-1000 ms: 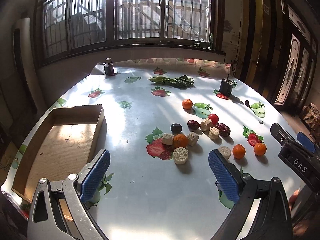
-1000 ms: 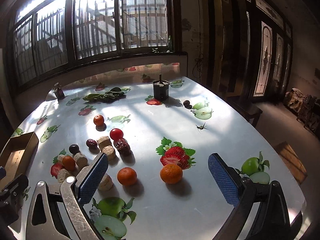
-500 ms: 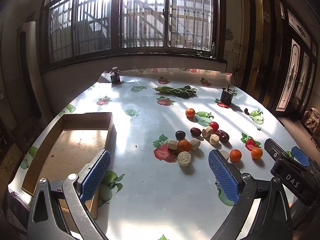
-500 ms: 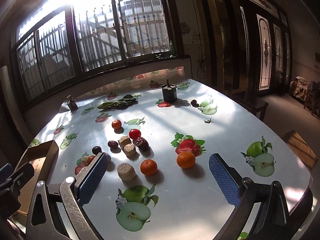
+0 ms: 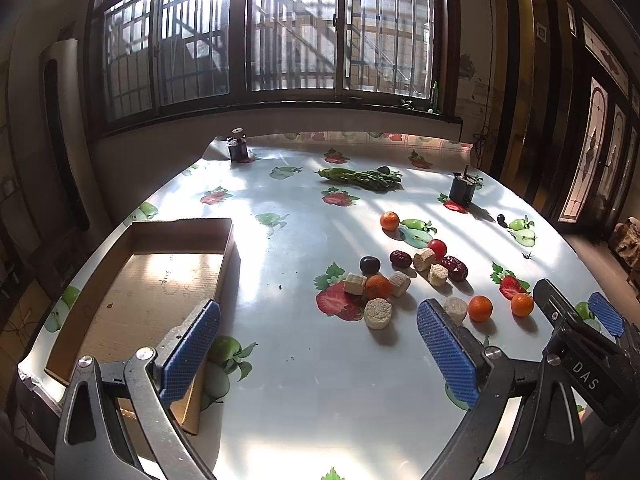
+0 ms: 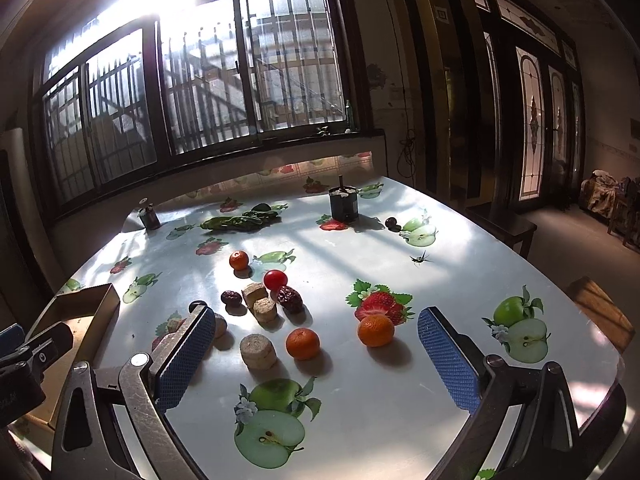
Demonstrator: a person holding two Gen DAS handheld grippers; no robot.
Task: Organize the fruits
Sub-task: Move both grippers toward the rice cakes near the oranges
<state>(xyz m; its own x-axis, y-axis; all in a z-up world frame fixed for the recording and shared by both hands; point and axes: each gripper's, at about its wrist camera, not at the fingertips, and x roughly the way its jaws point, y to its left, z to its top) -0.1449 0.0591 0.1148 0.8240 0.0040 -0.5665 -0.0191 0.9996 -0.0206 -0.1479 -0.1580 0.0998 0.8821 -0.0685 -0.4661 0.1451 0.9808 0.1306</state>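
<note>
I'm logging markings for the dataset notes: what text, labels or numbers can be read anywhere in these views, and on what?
"DAS": white letters on the black body of the right gripper, seen in the left wrist view.
Faint marks on the floor of the cardboard box: too faint to read.
Small plaques on the wall: too small to read.
Nothing else readable.

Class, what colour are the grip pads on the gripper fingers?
Blue, with a fine textured grid; the pads show best in the right wrist view.

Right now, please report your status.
Left tool and right tool open, empty. Oranges loose on table. Cardboard box empty. Nothing blocking.
</note>
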